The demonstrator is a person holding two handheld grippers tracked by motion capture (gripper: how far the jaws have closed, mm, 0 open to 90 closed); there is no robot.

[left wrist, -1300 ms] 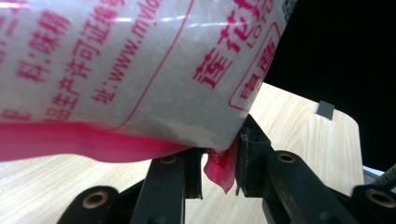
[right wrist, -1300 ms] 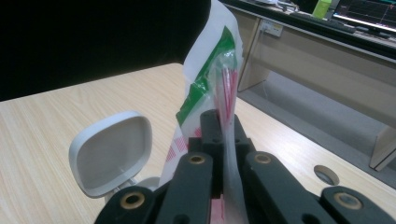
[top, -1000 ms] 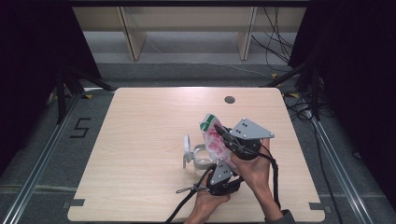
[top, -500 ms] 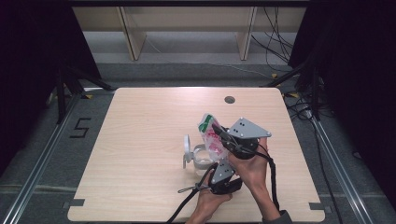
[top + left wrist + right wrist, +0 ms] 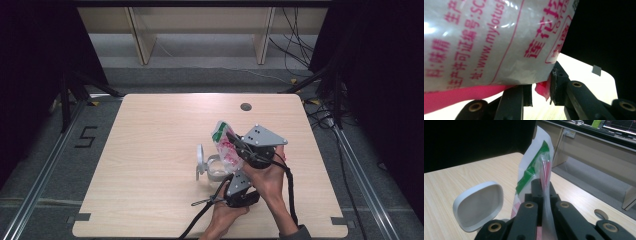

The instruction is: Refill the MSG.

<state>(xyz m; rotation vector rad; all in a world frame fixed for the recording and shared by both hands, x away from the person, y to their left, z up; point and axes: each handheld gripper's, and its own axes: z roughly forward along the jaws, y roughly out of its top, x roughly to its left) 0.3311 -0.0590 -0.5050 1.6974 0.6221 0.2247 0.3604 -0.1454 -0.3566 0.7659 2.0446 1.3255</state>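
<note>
A clear plastic bag (image 5: 223, 141) with green and pink print hangs over the table (image 5: 150, 150), held by both grippers. My right gripper (image 5: 233, 143), with its grey plate, is shut on the bag's upper clear edge (image 5: 543, 173); in the right gripper view the jaws (image 5: 542, 186) pinch the film. My left gripper (image 5: 231, 172) comes from below and is shut on the bag's pink bottom corner (image 5: 541, 89). The printed bag wall (image 5: 494, 42) hides most of the left gripper view. Under the bag stands a clear tub (image 5: 216, 171) with its white lid (image 5: 200, 159) tipped up.
The white lid (image 5: 477, 206) stands just left of the bag in the right gripper view. A round cable hole (image 5: 245, 106) is at the table's far edge. Wooden shelf legs (image 5: 142, 40) stand beyond the table. Black cables (image 5: 290, 185) trail off the near edge.
</note>
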